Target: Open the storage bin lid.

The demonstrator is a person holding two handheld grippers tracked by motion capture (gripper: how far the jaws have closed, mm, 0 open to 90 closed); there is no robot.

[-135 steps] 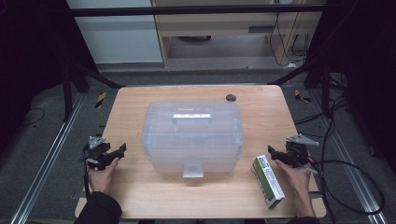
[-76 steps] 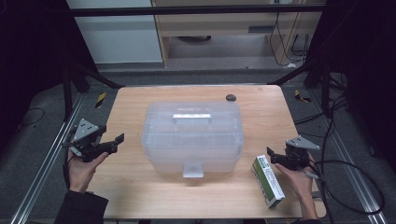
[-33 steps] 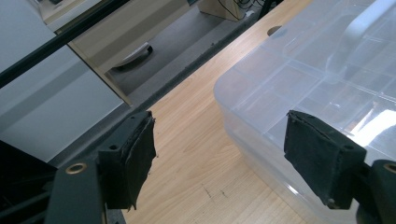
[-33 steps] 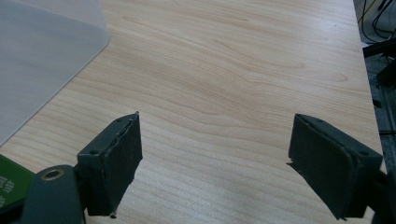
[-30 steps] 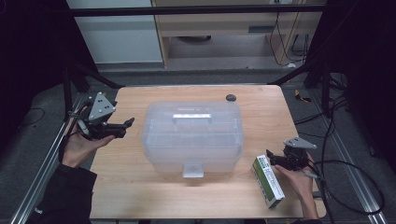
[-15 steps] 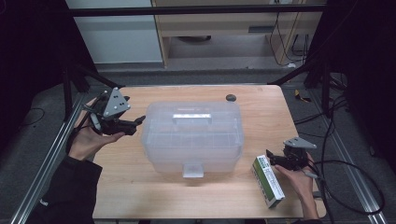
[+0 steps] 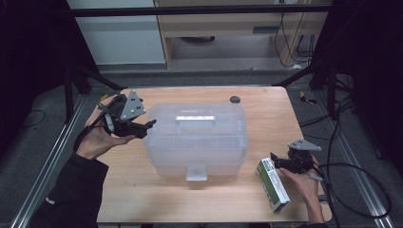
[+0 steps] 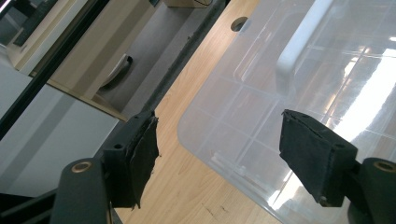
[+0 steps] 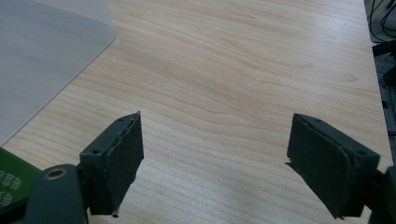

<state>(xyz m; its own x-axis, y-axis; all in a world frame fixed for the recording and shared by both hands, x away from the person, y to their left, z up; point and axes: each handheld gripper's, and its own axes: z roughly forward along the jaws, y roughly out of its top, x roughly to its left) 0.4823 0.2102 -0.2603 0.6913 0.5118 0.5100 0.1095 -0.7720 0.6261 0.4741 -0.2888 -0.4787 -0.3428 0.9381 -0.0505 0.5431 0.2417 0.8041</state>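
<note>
Since the earliest frame the left gripper had risen from the table's near left edge and travelled forward and inward to the upper left corner of the bin; the right gripper had stayed in place. In the high view the left gripper was held above the table, its tips at the bin's left rim, apparently just short of contact. In the left gripper view its jaws stood wide apart with nothing between them; one pad lay over the bin's lid, the other over bare wood beside it. The bin, clear plastic with a white handle, sat closed at the table's centre, its latch facing the person. The right gripper rested near the right edge, jaws likewise spread and empty, touching or just beside the far end of a green box that lay flat to the bin's right. A dark knob lay beyond the bin.
</note>
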